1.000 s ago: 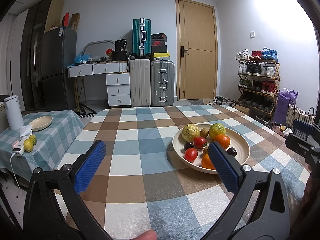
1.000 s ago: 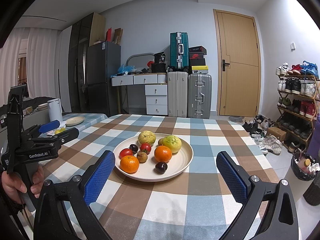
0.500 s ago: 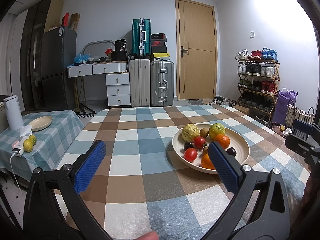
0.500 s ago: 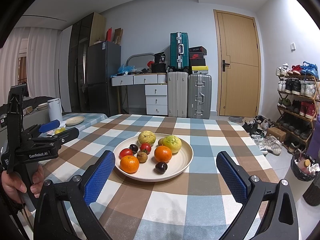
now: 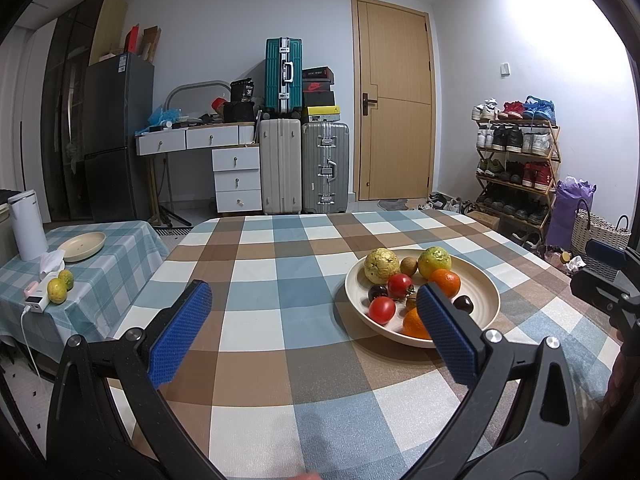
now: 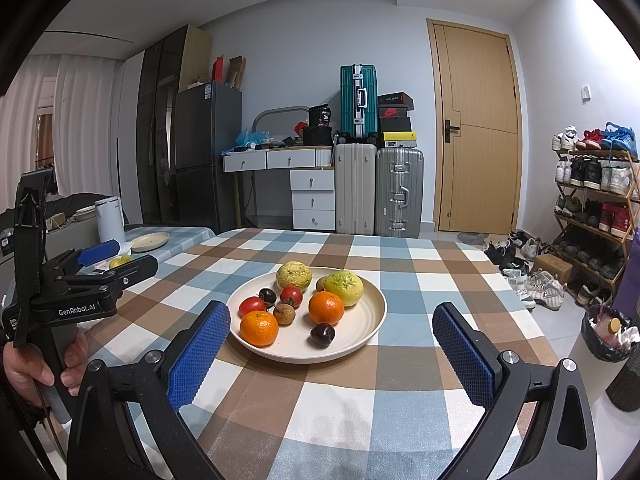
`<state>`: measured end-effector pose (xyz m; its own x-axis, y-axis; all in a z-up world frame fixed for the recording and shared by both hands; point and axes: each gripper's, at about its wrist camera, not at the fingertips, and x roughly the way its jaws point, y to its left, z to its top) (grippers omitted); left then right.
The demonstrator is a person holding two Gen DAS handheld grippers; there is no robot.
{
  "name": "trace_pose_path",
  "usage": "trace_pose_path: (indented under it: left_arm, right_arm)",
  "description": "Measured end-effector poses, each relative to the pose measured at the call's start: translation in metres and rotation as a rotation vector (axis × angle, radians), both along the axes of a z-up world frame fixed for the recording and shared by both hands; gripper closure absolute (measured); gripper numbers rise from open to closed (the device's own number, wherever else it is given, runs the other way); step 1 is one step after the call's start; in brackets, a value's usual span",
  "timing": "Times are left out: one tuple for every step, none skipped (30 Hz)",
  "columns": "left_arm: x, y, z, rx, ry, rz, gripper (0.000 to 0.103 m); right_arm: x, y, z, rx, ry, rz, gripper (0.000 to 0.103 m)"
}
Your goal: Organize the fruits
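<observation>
A cream plate (image 6: pixel 362 336) on the checked table holds two oranges (image 6: pixel 259 328), two red tomatoes (image 6: pixel 252 305), two bumpy yellow-green fruits (image 6: pixel 344 288), two dark plums (image 6: pixel 322 334) and small brown fruits. In the left wrist view the plate (image 5: pixel 486 300) lies right of centre, partly behind my right-hand finger. My left gripper (image 5: pixel 316 332) is open and empty above the table, left of the plate. My right gripper (image 6: pixel 332 354) is open and empty, just in front of the plate. The left gripper's body (image 6: pixel 76 284) shows at the left of the right wrist view.
A low side table (image 5: pixel 120 248) at the left carries an empty cream dish (image 5: pixel 82 246), a white kettle (image 5: pixel 26 226), two yellow-green fruits (image 5: pixel 60 286) and a charger. Suitcases, drawers and a fridge stand behind; a shoe rack (image 5: pixel 516 168) is at the right.
</observation>
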<state>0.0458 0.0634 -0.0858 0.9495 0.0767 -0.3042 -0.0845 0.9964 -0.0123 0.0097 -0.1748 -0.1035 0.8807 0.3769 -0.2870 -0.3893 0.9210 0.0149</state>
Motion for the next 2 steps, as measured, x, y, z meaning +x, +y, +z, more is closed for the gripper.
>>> trace_pose_path:
  left_arm:
    - [0.0002, 0.0001, -0.0002, 0.000, 0.000, 0.000, 0.001]
    - [0.0000, 0.0000, -0.0001, 0.000, 0.001, 0.000, 0.001]
  right_arm:
    - [0.0001, -0.0002, 0.0000, 0.000, 0.000, 0.000, 0.000]
    - [0.0000, -0.0001, 0.0000, 0.001, 0.000, 0.000, 0.000]
